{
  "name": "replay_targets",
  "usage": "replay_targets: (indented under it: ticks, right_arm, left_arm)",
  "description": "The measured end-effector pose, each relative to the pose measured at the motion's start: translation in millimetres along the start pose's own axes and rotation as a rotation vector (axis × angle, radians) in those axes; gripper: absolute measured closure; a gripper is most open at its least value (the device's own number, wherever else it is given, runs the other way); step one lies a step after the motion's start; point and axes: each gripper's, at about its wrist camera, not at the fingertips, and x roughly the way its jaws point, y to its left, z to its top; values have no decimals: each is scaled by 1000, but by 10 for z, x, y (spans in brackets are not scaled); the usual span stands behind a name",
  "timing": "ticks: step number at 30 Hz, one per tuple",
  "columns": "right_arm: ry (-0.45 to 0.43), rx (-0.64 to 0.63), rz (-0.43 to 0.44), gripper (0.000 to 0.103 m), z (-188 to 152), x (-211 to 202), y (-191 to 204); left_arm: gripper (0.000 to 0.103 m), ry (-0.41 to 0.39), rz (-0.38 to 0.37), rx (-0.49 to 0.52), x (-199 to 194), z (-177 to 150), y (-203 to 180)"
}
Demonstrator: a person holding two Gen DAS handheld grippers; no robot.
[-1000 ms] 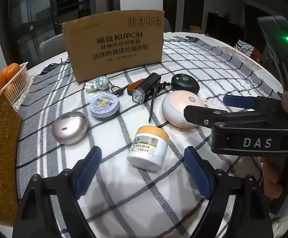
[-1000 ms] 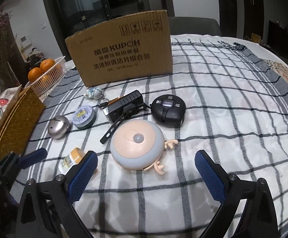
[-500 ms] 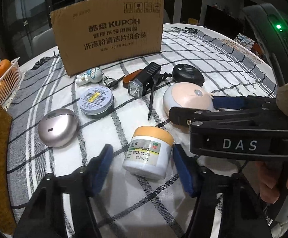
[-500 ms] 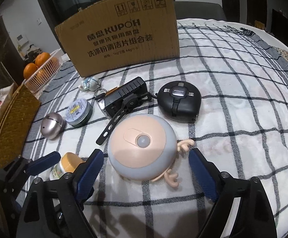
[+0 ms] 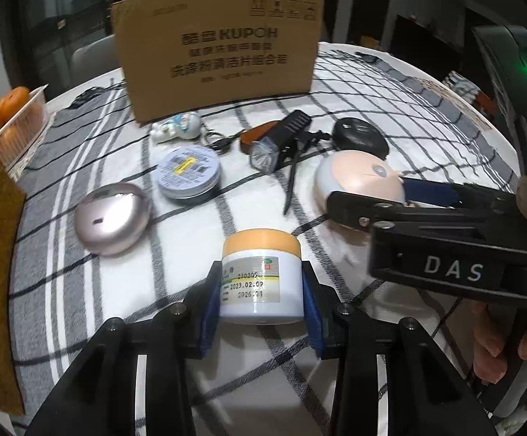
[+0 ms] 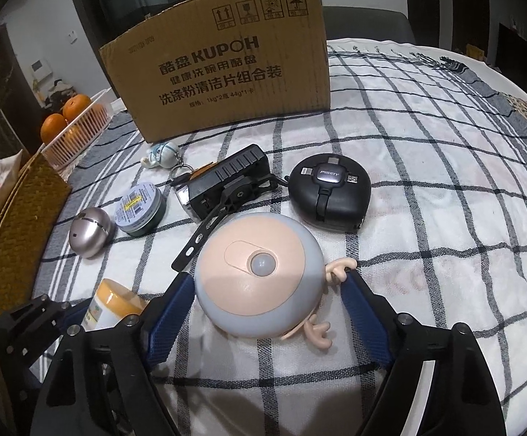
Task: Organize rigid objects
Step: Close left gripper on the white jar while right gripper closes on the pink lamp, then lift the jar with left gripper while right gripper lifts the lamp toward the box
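Observation:
My left gripper [image 5: 261, 301] is shut on a white jar with an orange lid [image 5: 261, 276] that stands on the checked cloth; the jar also shows in the right wrist view [image 6: 112, 307]. My right gripper [image 6: 267, 309] is open, its blue pads on either side of a round pink-and-grey night light [image 6: 260, 276] with small antlers, close to it. The night light also shows in the left wrist view [image 5: 358, 181], partly behind the right gripper [image 5: 390, 200].
A KUPOH cardboard box [image 6: 220, 69] stands at the back. In front lie a black cable reel [image 6: 329, 192], a bike light [image 6: 227, 181], a round tin [image 6: 140, 209], a silver egg-shaped case [image 6: 91, 232] and a keychain figure [image 6: 161, 154]. A woven basket [image 6: 16, 225] and oranges [image 6: 63, 116] are at the left.
My left gripper moved forward and closed on the jar. My right gripper moved forward around the night light and narrowed.

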Motion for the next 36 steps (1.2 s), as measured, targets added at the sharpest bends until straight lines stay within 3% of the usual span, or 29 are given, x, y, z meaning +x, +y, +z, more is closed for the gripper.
replay_targets:
  ticks: [15,17,18,23,36]
  right_arm:
    - [-58,-26,5,22,-29,-195,13]
    - [-65,-29,5,23,-28,-220,17]
    - [-67,-29,9,34,-29,-230,16]
    - [-53,-35,-19,35,-35,-168,-25]
    - [-79,-21,31,37,-58,-292,0]
  left_arm:
    - [63,-87,88,-119,-269,48,109]
    - [63,-96,90,-126,-293,79,112]
    - [63,-103,91,-129,-307,97,111]
    - [64,-106,107,-125,-320,114,86]
    - [64,-127,103,-135,-380,147,65]
